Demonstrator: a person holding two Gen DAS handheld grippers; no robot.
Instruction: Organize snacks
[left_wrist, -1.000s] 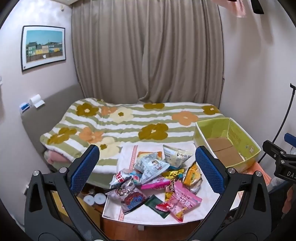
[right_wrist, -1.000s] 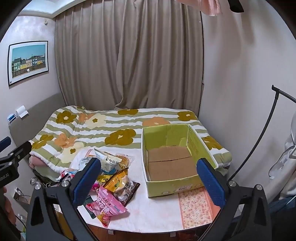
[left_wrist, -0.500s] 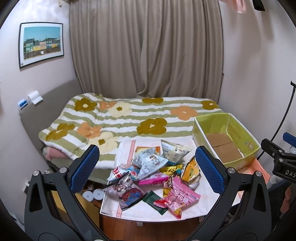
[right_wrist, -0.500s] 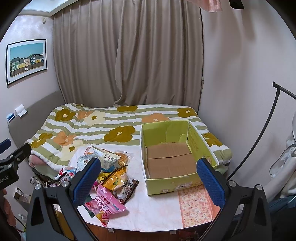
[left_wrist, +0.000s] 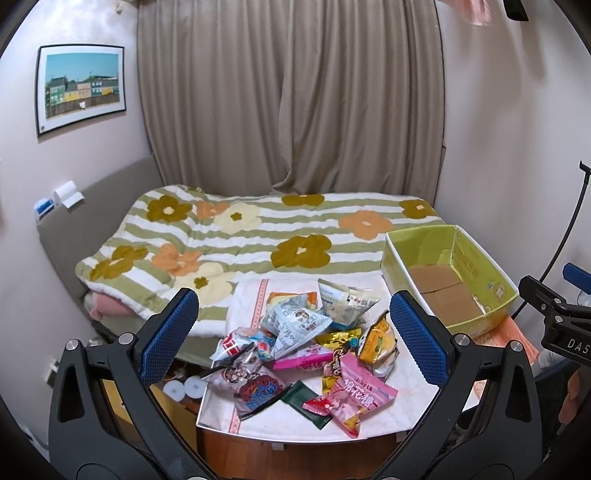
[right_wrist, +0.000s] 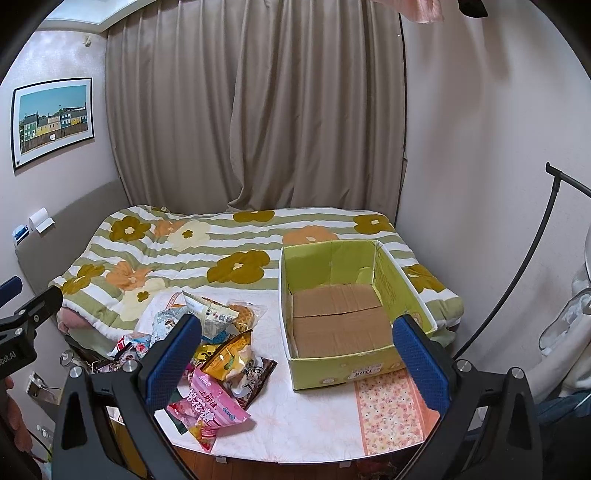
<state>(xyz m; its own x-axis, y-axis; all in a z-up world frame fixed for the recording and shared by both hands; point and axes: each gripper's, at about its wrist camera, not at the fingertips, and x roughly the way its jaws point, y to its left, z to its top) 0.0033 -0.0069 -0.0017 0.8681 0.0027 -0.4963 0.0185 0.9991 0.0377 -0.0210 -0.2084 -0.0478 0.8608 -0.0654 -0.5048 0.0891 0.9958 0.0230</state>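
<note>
A pile of snack packets (left_wrist: 306, 350) lies on the left part of a small table (left_wrist: 413, 402) with a white cloth; it also shows in the right wrist view (right_wrist: 218, 354). A pink packet (left_wrist: 351, 398) lies nearest the front edge. An empty green cardboard box (right_wrist: 343, 314) stands on the table's right side, also in the left wrist view (left_wrist: 447, 280). My left gripper (left_wrist: 293, 339) is open, held above and before the pile. My right gripper (right_wrist: 295, 358) is open, held before the box, holding nothing.
A bed with a striped floral blanket (left_wrist: 258, 236) lies behind the table. Beige curtains (right_wrist: 255, 110) hang at the back. A framed picture (left_wrist: 81, 88) hangs on the left wall. A black curved stand (right_wrist: 535, 258) rises at the right.
Both cameras have tilted or pulled back slightly, so the table and bed sit a little lower and farther in view. Nothing on the table has moved.
</note>
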